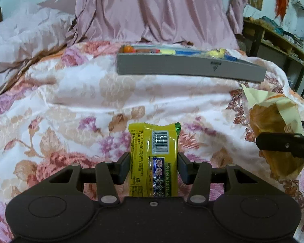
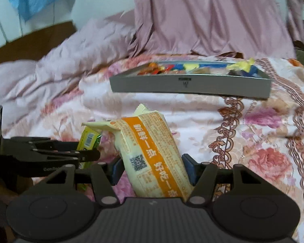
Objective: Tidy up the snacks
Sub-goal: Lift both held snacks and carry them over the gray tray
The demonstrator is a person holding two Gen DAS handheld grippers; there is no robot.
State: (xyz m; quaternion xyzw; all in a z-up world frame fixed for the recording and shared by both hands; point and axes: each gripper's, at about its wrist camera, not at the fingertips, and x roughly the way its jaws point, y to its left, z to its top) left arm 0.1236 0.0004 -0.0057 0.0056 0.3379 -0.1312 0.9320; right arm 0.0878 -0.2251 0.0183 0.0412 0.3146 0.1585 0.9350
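Observation:
My left gripper (image 1: 154, 163) is shut on a yellow snack packet (image 1: 154, 158) with a barcode and a green end, held above the floral bedspread. In the right wrist view the same yellow packet (image 2: 88, 139) shows at the left, in the left gripper (image 2: 66, 154). My right gripper (image 2: 152, 167) is shut on a cream and orange bread packet (image 2: 150, 156) that tilts left. That bread packet (image 1: 273, 125) appears at the right edge of the left wrist view. A grey tray (image 1: 189, 67) (image 2: 189, 84) holding several colourful snacks lies further ahead on the bed.
The floral bedspread (image 1: 81, 101) covers the bed, with a pink quilt (image 2: 60, 60) bunched at the left and a pink curtain (image 1: 152, 10) behind the tray. A wooden shelf (image 1: 277, 38) with clutter stands at the far right.

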